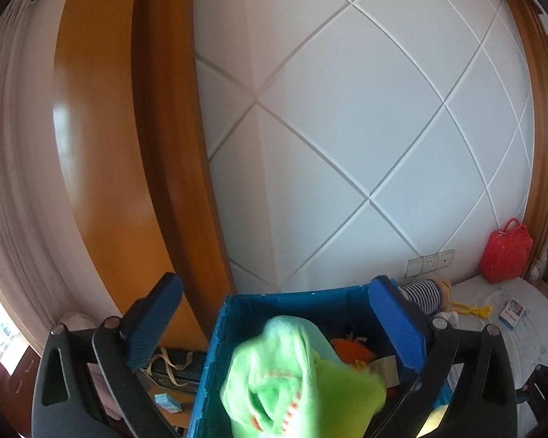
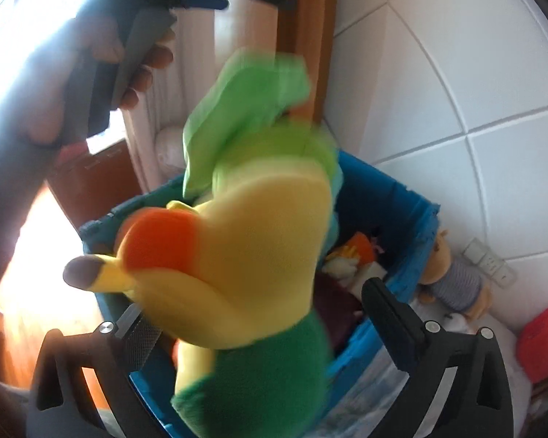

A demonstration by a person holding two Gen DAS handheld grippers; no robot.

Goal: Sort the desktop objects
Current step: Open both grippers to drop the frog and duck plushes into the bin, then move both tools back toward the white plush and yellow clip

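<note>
Landmark: blue crate (image 1: 215,365), hard ribbed plastic, rectangular, open-topped, set against a white wall of diagonal panels.

Plush toy (image 2: 244,255): soft fleece, rounded yellow belly, orange patch, lighter and darker green parts, a brown-tipped yellow limb. Blurred; it sits above the crate's opening, between both tools. Whether it rests on anything cannot be told.

Left gripper (image 1: 274,332): blue textured pads, jaws spread wide, one pad either side of the toy's green end, neither pressing it.

Right gripper (image 2: 259,321): dark knurled pads, jaws wide; toy fills the gap and overlaps the left pad, contact unclear.

Inside the crate: orange and white soft items, partly hidden by the toy.

Beyond the crate's far right corner: striped plush doll (image 2: 453,277), wall sockets (image 1: 429,263), red bag (image 1: 506,255).

A hand (image 2: 91,73) grips the other tool's handle, upper left of the crate.
</note>
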